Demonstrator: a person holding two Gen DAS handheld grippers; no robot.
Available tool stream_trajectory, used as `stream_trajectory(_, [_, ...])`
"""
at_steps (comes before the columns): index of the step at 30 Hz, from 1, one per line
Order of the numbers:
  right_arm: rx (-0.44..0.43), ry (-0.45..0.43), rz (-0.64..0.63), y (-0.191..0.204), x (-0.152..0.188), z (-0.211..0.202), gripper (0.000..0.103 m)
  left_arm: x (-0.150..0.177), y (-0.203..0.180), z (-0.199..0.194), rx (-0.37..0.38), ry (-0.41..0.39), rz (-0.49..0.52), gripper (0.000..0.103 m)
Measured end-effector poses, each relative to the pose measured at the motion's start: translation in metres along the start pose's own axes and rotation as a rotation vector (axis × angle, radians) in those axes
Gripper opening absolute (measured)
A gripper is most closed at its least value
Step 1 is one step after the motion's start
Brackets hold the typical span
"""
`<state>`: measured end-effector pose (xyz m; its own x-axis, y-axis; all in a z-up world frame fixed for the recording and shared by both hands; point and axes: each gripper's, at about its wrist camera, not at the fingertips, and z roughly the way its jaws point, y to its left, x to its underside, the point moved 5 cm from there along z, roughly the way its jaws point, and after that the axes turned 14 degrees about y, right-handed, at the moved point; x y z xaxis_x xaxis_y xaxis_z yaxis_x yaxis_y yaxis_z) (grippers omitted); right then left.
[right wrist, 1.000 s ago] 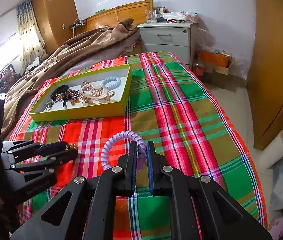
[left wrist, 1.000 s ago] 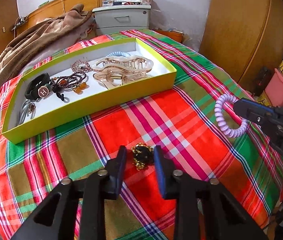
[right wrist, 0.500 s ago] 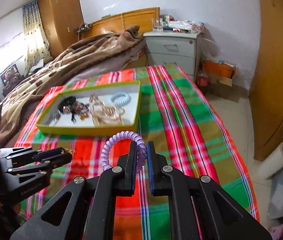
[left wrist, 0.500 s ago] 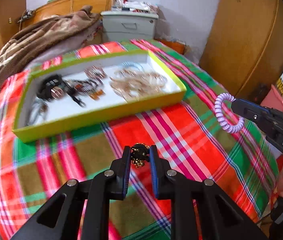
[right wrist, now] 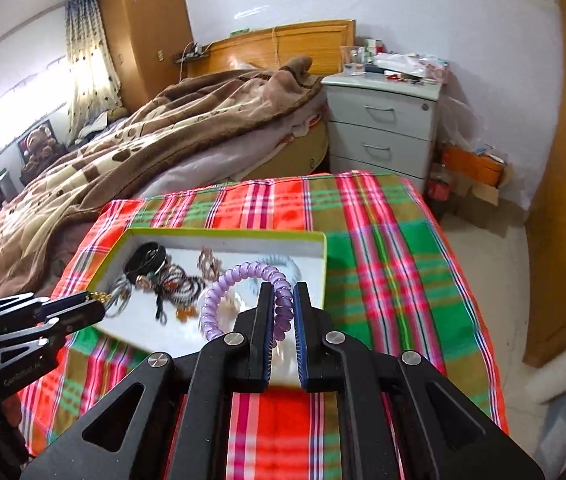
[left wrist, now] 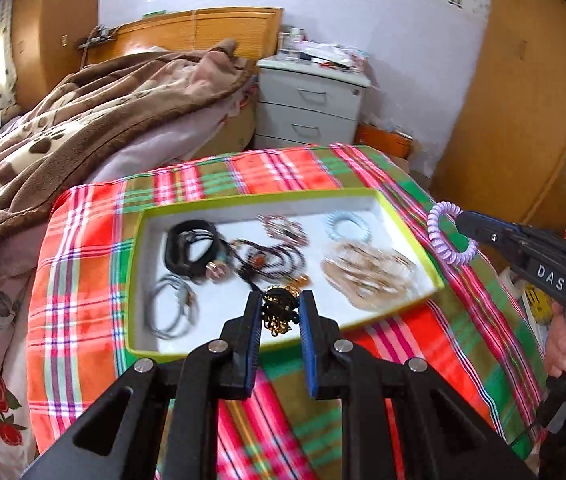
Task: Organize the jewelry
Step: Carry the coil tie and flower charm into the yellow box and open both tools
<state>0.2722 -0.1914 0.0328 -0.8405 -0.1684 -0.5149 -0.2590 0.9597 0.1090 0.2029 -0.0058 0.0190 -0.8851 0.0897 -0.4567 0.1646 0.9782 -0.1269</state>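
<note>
A yellow-green tray (left wrist: 405, 222) with a white floor lies on the plaid cloth (left wrist: 83, 260). It holds a black band (left wrist: 187, 248), dark bead strings (left wrist: 275, 260), a pale blue coil tie (left wrist: 347, 228), a beige claw clip (left wrist: 367, 272) and grey rings (left wrist: 171, 312). My left gripper (left wrist: 281, 308) is shut on a black and gold hair ornament (left wrist: 279, 306), held above the tray's near edge. My right gripper (right wrist: 283, 300) is shut on a purple coil hair tie (right wrist: 243, 292), above the tray's right end (right wrist: 325, 256); it also shows in the left wrist view (left wrist: 449, 238).
A bed with a brown blanket (left wrist: 63, 120) lies behind and left of the cloth. A grey drawer cabinet (left wrist: 307, 108) stands at the back. A wooden wardrobe (left wrist: 523, 100) is on the right. A paper roll (right wrist: 563, 372) lies on the floor.
Both grippers have risen and moved forward toward the tray with their items. The left gripper closed on the ornament and lifted it off the cloth; the tray now sits under both.
</note>
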Motion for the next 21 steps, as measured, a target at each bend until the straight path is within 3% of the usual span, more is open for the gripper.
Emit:
stream_trajectory(9, [-0.014, 0.102, -0.023, 0.002, -0.04, 0.061, 0.01, -0.017, 0.02, 0.033, -0.012, 0.044, -0.058, 0.019])
stream_trajectory(21, [-0.022, 0.216, -0.067, 0.004, -0.047, 0.109, 0.01, -0.019, 0.02, 0.075, -0.029, 0.118, -0.061, 0.02])
